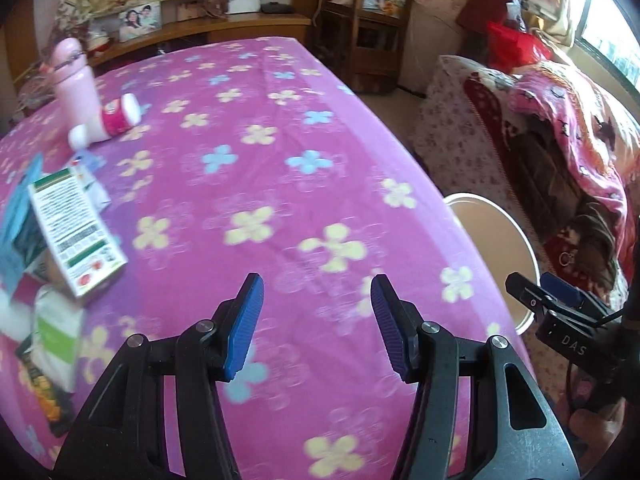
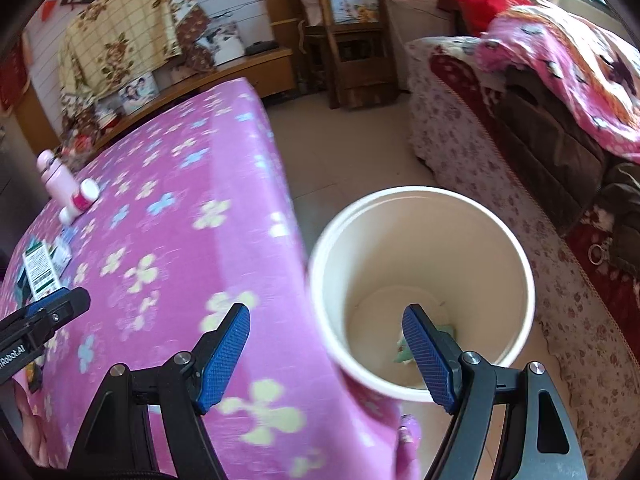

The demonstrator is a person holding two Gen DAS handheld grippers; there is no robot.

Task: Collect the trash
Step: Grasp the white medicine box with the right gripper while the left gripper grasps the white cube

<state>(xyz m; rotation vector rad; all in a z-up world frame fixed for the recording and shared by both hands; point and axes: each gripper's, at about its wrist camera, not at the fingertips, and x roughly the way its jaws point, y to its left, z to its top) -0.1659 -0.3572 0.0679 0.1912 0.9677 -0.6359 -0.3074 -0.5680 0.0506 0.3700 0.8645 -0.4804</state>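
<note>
A white bucket (image 2: 424, 292) stands on the floor beside the table, with a small green scrap (image 2: 404, 354) at its bottom; its rim also shows in the left wrist view (image 1: 516, 232). My right gripper (image 2: 326, 354) is open and empty above the table's edge and the bucket's rim. My left gripper (image 1: 318, 320) is open and empty over the pink flowered tablecloth (image 1: 280, 160). Trash lies at the table's left: a green-and-white carton (image 1: 76, 236), a blue packet (image 1: 18, 220), a white-green wrapper (image 1: 56, 336) and a dark snack wrapper (image 1: 44, 392).
A pink bottle (image 1: 74, 76) stands at the table's far left, with a white-and-pink bottle (image 1: 108, 120) lying beside it. A sofa with blankets (image 2: 560, 92) stands to the right. A wooden chair (image 2: 352, 40) and a low cabinet (image 1: 240, 28) are behind the table.
</note>
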